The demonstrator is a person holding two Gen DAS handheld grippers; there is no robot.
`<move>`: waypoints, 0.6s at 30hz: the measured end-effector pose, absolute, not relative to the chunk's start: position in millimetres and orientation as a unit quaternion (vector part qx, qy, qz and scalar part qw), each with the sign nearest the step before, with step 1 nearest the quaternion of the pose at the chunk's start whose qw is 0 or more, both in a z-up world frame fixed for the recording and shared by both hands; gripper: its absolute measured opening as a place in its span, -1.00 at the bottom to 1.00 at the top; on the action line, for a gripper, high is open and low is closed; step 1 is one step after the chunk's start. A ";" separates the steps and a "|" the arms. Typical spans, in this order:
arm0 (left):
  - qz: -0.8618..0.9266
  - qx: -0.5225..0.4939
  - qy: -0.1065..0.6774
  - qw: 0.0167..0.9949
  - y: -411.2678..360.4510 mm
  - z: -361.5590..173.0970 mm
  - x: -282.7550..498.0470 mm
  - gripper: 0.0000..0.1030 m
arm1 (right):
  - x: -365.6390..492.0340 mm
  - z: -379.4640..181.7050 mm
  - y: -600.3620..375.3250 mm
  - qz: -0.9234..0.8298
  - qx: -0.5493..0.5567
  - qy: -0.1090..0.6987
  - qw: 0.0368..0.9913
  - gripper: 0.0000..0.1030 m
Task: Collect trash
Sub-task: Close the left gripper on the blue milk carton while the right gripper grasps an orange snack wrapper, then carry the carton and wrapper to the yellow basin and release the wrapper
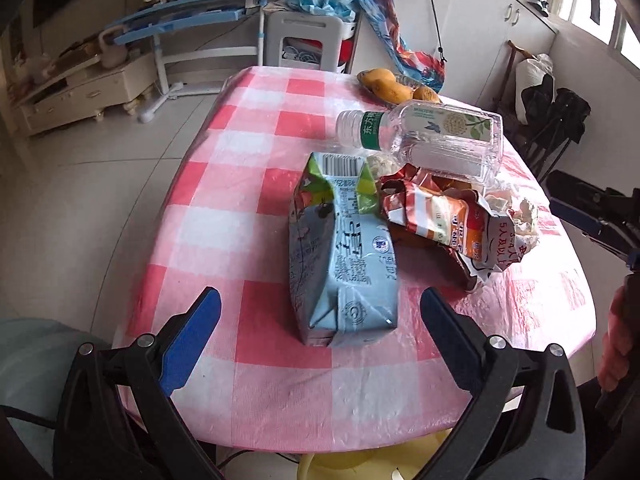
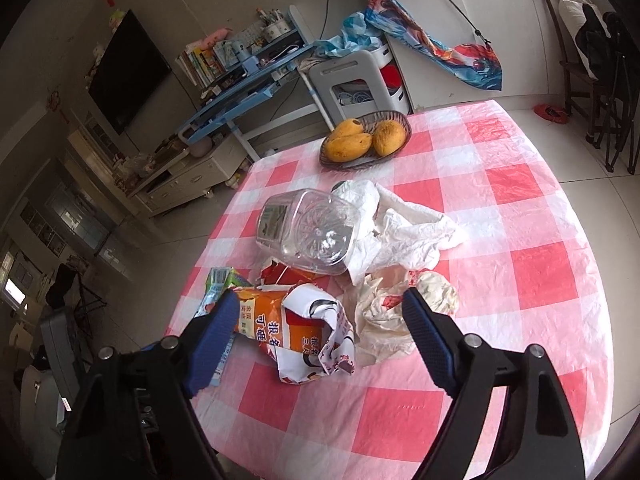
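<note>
On the checked surface (image 1: 248, 240), trash lies ahead of two unclenched grippers.
Left gripper (image 1: 320, 312) stands wide around the carton (image 1: 344, 264), untouched; right gripper (image 2: 318, 312) brackets the orange wrapper (image 2: 296, 328), gripping nothing; beyond lie bottle (image 2: 308, 232) and tissue (image 2: 400, 232).

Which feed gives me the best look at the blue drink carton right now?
The left wrist view. The blue drink carton lies full length on the checked tablecloth, between the open fingers of the left hand-held gripper. In the right wrist view only its end shows, behind a finger and the orange wrapper.
</note>
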State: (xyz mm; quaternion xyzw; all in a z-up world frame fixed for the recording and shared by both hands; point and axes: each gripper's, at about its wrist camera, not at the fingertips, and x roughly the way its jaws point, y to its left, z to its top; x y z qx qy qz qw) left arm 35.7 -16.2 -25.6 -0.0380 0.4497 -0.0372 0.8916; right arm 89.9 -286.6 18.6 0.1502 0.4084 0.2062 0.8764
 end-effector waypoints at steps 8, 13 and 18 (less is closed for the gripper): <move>-0.021 0.018 0.447 0.894 -45.0 -29.6 69.8 0.74 | 103.0 -9.3 -251.6 0.211 0.071 0.453 0.863 -0.05; -0.040 -0.022 0.452 0.891 -19.9 -27.4 66.8 -0.06 | 108.5 -17.9 -251.3 0.207 0.067 0.468 0.857 -0.69; -0.050 -0.031 0.462 0.885 -8.0 -29.9 69.5 0.21 | 99.3 -12.4 -244.0 0.216 0.050 0.455 0.862 -0.82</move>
